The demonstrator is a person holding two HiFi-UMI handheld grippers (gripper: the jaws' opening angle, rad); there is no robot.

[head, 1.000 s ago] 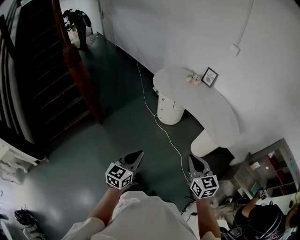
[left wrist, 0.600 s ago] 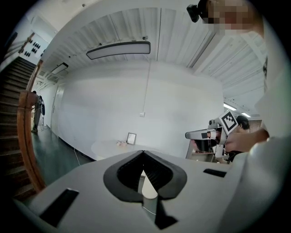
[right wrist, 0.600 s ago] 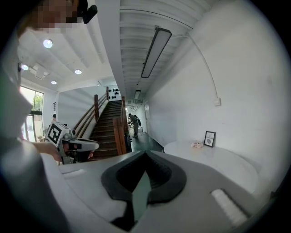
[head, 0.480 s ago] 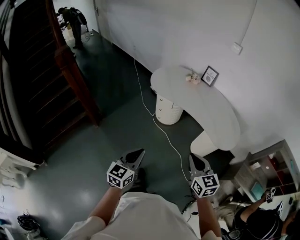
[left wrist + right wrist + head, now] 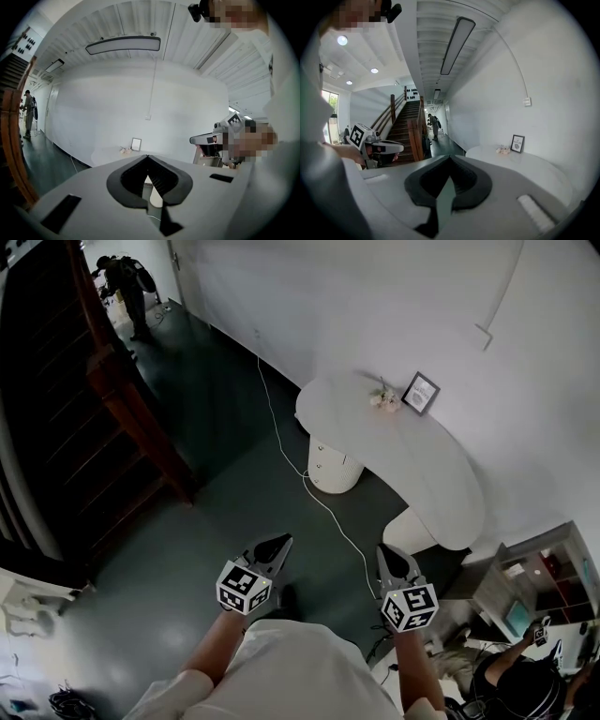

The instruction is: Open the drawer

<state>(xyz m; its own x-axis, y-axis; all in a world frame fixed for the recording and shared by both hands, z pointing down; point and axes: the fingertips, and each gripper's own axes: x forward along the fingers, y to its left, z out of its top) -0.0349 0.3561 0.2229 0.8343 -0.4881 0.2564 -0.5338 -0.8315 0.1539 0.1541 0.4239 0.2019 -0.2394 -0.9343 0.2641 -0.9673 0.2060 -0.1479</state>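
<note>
- Here, the left gripper has its jaws fully together, tips meeting, with nothing between them. Its own view shows only a thin slit behind the closed tips.
- The right gripper is likewise closed tight on nothing. It is held beside the left one, and the two do not touch.
- The round white drawer pedestal stands ahead of both pairs of jaws, roughly between their two lines. It is well apart from both, and neither gripper touches it.
- Its drawer fronts look flush. Small knobs show faintly on its side, too small to make out further.
- The pedestal carries one end of a curved white table. The table runs ahead and to the right of the right gripper's jaws, along the white wall.
- At the table's far edge, beyond the jaws, a small framed picture stands by the wall. A small pale ornament lies just beside it.
- A white cable trails over the dark floor from the wall, past the pedestal, to a spot between the two grippers.
- A wooden staircase rises ahead and left of the left gripper's jaws. A person stands far beyond it in the corridor.
- To the right of and behind the right gripper's jaws, a seated person is near an open shelf unit.
</note>
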